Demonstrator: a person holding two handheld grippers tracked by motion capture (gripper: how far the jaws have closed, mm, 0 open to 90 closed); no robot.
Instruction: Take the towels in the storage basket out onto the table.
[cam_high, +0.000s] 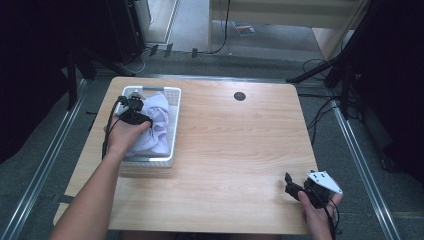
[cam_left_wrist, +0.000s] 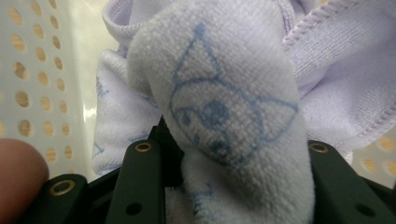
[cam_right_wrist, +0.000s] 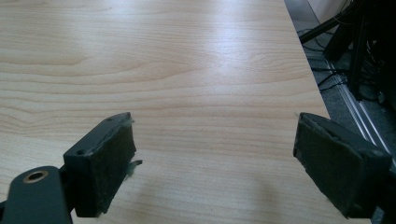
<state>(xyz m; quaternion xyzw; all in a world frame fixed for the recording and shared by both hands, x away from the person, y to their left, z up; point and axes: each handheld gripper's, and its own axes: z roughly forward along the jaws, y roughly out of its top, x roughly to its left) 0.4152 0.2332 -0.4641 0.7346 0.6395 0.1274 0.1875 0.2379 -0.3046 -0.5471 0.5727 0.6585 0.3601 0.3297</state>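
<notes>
Cloth (cam_left_wrist: 224, 107) gripped by the left tool (cam_high: 133, 111) inside the basket (cam_high: 172, 127).
Nothing is yet lifted out; the right tool (cam_right_wrist: 212, 163), released, is held near the table (cam_high: 235, 150) edge, well apart from the basket.

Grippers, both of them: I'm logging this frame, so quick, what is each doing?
Left gripper: shut on the lilac cloth in the white basket.
Right gripper: open, holding nothing, over the table.

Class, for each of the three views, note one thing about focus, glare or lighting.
High view: the room's edges fall dark while the table is evenly lit. Left gripper view: the cloth is sharp enough to show its weave, but the basket wall behind is soft and washed out. Right gripper view: a pale sheen of glare crosses the far tabletop, and the near pads look slightly blurred.
</notes>
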